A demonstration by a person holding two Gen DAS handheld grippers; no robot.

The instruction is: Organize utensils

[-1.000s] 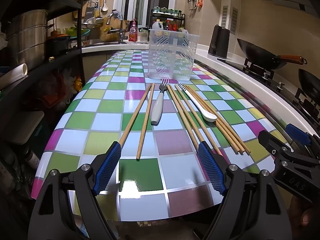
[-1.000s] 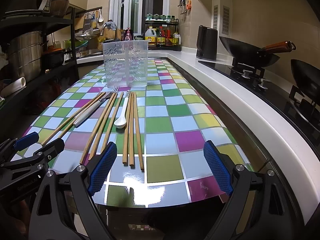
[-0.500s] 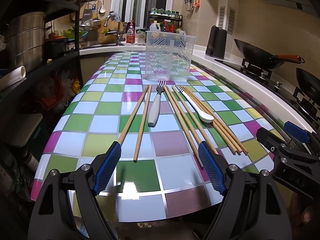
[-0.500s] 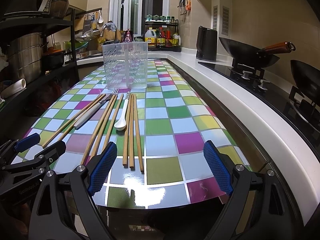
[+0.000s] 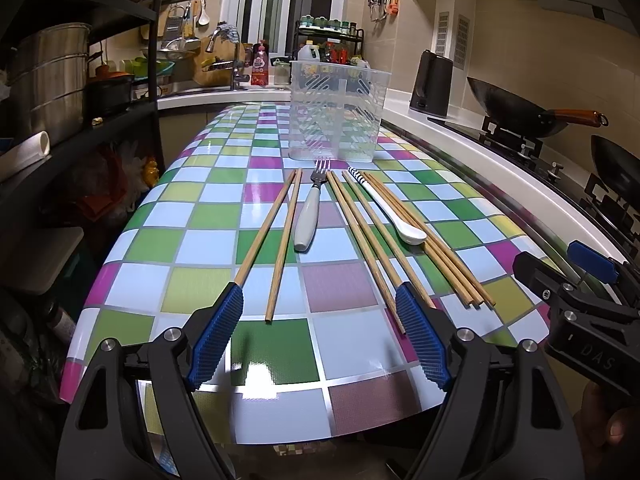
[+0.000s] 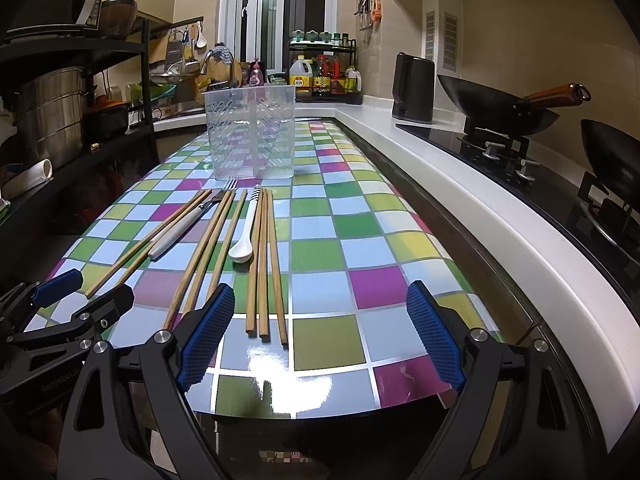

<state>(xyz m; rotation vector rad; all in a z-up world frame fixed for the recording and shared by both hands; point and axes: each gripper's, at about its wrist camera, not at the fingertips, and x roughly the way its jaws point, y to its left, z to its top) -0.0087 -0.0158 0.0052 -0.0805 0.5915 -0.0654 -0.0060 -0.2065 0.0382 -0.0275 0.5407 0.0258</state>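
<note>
**First pick: take one utensil cleanly from the row**

While nothing is held yet, both sets of jaws stand wide apart and empty at the bottom of their frames, so the step in hand looks like the first reach. The utensils lie in a row mid-frame on the checkered desk point(image 5: 192, 280): a loose pair of chopsticks point(image 5: 276, 236) left of centre, the fork point(image 5: 310, 216) beside them, more chopsticks, then the white spoon point(image 5: 394, 216) resting against another bundle. The clear holder point(image 5: 336, 116) stands upright just above the fork's tines, apparently empty.

My advice: the left gripper point(image 5: 320, 332) should straddle a single item, the fork handle being thickest and easiest, and close low against the desk. The right gripper point(image 6: 320, 328) is best aimed at the three chopsticks point(image 6: 266, 264) lying together, pinched near their lower ends. Thin sticks may roll or scissor, so squeeze squarely.
</note>
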